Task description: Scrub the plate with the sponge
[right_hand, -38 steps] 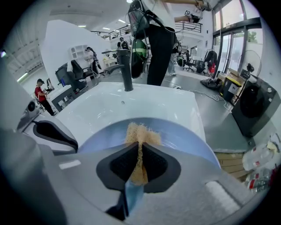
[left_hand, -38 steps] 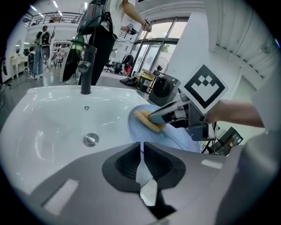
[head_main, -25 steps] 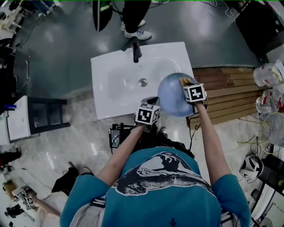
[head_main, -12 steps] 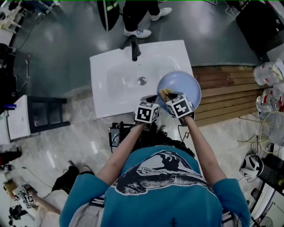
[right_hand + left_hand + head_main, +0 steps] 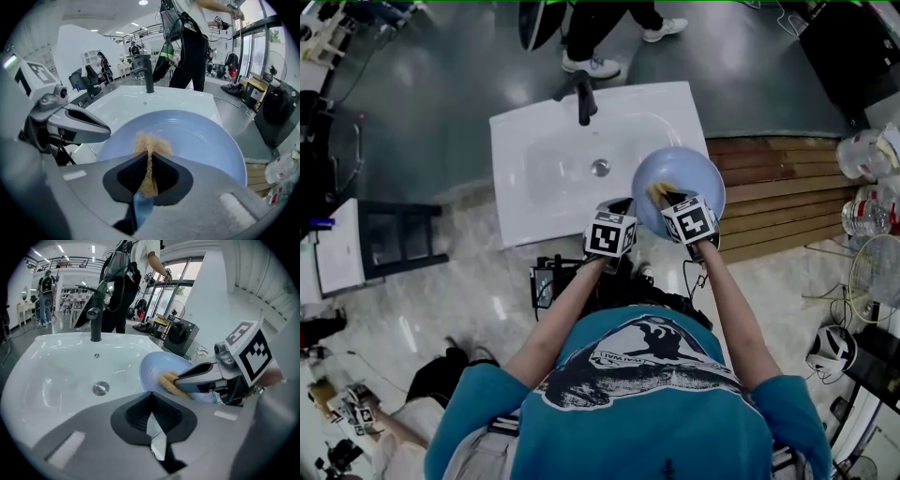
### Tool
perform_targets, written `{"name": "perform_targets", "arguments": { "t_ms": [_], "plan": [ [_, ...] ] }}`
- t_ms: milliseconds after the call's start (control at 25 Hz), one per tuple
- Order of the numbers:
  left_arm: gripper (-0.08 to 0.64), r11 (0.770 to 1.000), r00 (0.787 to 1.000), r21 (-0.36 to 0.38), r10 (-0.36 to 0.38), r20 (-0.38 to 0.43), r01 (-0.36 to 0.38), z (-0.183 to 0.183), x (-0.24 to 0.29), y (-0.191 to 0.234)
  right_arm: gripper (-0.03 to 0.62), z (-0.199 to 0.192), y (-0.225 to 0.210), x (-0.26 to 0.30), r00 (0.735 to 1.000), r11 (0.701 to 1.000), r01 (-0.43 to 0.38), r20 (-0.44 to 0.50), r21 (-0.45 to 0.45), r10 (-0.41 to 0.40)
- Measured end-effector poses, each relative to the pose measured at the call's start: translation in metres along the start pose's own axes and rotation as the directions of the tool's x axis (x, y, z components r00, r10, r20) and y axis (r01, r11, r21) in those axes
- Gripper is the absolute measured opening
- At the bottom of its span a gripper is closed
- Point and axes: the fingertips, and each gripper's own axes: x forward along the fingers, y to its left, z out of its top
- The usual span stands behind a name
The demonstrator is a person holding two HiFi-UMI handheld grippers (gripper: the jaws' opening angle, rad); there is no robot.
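Note:
Over the right edge of the white sink [image 5: 534, 159] a pale blue plate [image 5: 684, 169] is held up, tilted. My left gripper [image 5: 624, 208] is shut on the plate's near rim [image 5: 152, 376]. A tan sponge [image 5: 657, 195] is pressed on the plate's face, with my right gripper [image 5: 666, 200] shut on it. The right gripper view shows the sponge [image 5: 149, 143] pinched between the jaws against the plate [image 5: 201, 136], and the left gripper [image 5: 101, 131] at the plate's left edge. From the left gripper view the sponge [image 5: 168, 380] sits under the right gripper [image 5: 180, 379].
A dark faucet [image 5: 584, 103] stands at the sink's far edge and the drain [image 5: 600, 168] lies mid-basin. Wooden slats [image 5: 778, 197] adjoin the sink on the right, with plastic bottles [image 5: 862, 159] beyond. A person's legs [image 5: 591, 42] stand behind the sink. A dark shelf [image 5: 398, 244] is left.
The right gripper with the sponge slid from the plate's right edge leftward and down across its face, then a little back right. The plate tipped to show its face. The left gripper barely moved.

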Motion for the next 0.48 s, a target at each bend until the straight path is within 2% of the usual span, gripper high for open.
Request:
{"name": "perform_targets", "arguments": {
  "t_ms": [360,480],
  "plan": [
    [0.012,1.0,1.0,-0.002,0.008,0.002,-0.008,-0.001,0.001,0.003,0.029,-0.019,-0.083,-0.02,0.986,0.983,0.165,-0.035,0.083,-0.163],
    [0.012,1.0,1.0,-0.002,0.002,0.004,-0.002,-0.002,0.002,0.002,0.03,-0.023,-0.098,-0.022,0.981,0.971,0.195,-0.043,0.136,-0.19]
  ]
}}
